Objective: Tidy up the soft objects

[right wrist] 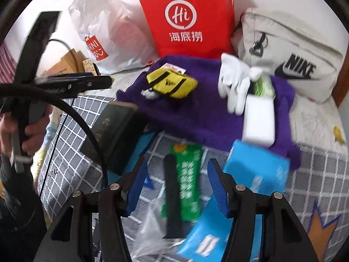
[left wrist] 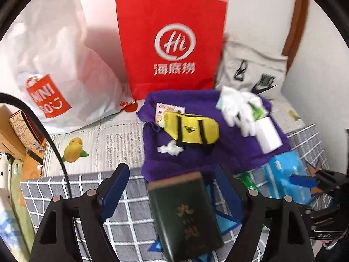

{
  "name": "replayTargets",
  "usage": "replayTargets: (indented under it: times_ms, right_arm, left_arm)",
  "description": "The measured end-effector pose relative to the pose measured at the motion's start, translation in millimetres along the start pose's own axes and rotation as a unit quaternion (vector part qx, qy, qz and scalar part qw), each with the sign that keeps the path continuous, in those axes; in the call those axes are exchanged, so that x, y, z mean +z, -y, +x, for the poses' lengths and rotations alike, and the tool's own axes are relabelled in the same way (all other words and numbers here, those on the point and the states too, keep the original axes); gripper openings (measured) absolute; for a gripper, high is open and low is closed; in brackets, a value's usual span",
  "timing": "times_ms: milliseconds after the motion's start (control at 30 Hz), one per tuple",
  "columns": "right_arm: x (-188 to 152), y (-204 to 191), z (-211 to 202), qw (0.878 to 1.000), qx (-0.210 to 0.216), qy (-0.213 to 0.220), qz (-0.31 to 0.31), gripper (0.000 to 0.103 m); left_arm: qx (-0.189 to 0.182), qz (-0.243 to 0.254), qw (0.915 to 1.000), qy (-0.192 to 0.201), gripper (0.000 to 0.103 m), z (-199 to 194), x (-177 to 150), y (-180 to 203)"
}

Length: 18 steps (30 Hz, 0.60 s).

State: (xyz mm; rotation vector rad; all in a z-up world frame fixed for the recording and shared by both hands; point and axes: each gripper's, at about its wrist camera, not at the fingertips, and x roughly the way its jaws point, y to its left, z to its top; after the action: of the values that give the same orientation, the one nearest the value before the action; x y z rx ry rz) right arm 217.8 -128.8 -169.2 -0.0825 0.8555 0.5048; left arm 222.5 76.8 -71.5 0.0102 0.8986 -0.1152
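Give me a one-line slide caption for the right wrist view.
Right gripper, fingers open, over a green packet and blue tissue pack near a purple cloth.

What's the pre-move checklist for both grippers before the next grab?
1. Left gripper open: ok, jaws spread wide.
2. Left gripper lined up on something: ok, the dark green book sits between its fingers; contact cannot tell.
3. Right gripper open: ok, jaws apart, nothing clamped.
4. Right gripper target unambiguous: not ok, a green packet, a black bar and clear plastic all lie between its fingers.
5. Soft items reachable: ok, the yellow pouch and white gloves lie uncovered on the purple cloth.
6. Image sharpness: not ok, both views are motion blurred.
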Motion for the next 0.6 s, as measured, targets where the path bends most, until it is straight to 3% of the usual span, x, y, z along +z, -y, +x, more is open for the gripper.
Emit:
replayTargets:
  times_ms: [133, 267, 467, 600]
  right_arm:
    - [-18, -14, 6, 1.0, -0.015, -0.003, -0.011, 0.057]
    - [-28, -31, 17, 0.998, -0.033, -0.017, -0.041, 0.057]
    - [-30, -48, 50, 0.992, -0.066, -0.067, -0.079, 0.042]
    - [-28, -46, 70, 0.989, -0.08, -0.094, -0.078, 0.036]
  left_arm:
    - [-0.067, -0.018, 0.9953, 0.069, 0.08, -27, -28, -1]
    - [-0.061, -0.026, 0.9928, 0.1, 0.08, -38, -50, -2]
    - [-0.1, -0.061, 0.9915, 0.056, 0.079, -36, -71, -15]
    - [-0.081, -0.065, 0.9936, 0.045, 0.079, -35, -85, -23]
